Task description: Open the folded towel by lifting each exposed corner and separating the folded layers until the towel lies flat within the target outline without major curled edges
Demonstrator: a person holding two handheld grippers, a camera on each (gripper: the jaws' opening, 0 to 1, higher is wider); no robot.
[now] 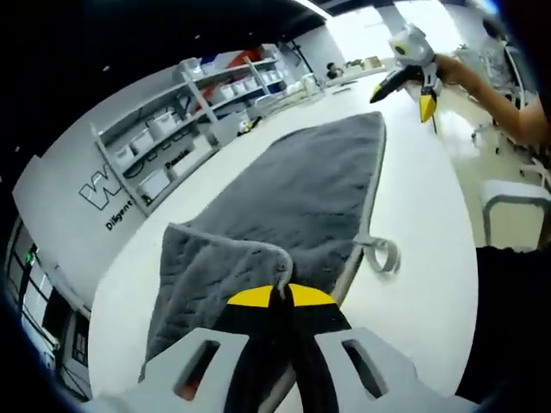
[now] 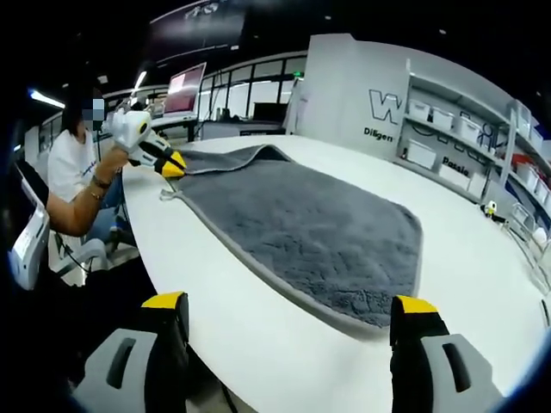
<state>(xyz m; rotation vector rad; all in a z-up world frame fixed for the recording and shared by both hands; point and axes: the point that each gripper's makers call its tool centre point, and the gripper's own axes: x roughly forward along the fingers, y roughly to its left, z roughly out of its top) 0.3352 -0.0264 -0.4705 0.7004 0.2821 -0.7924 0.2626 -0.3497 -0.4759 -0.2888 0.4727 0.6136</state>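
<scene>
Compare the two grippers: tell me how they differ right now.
The left gripper has its jaws closed on a corner of the grey towel, while the right gripper has its jaws spread wide and holds nothing. The left gripper touches the towel; the right gripper sits short of the towel's near edge, above the white table. Both have yellow tips on grey bodies.

One grey quilted fabric towel (image 1: 301, 198) lies on one white table (image 1: 413, 215). Two grippers with yellow-tipped jaws are present: the left gripper (image 1: 280, 297) and the right gripper (image 2: 288, 314). One white metal shelving unit (image 1: 185, 120) holds several white storage bins.
</scene>
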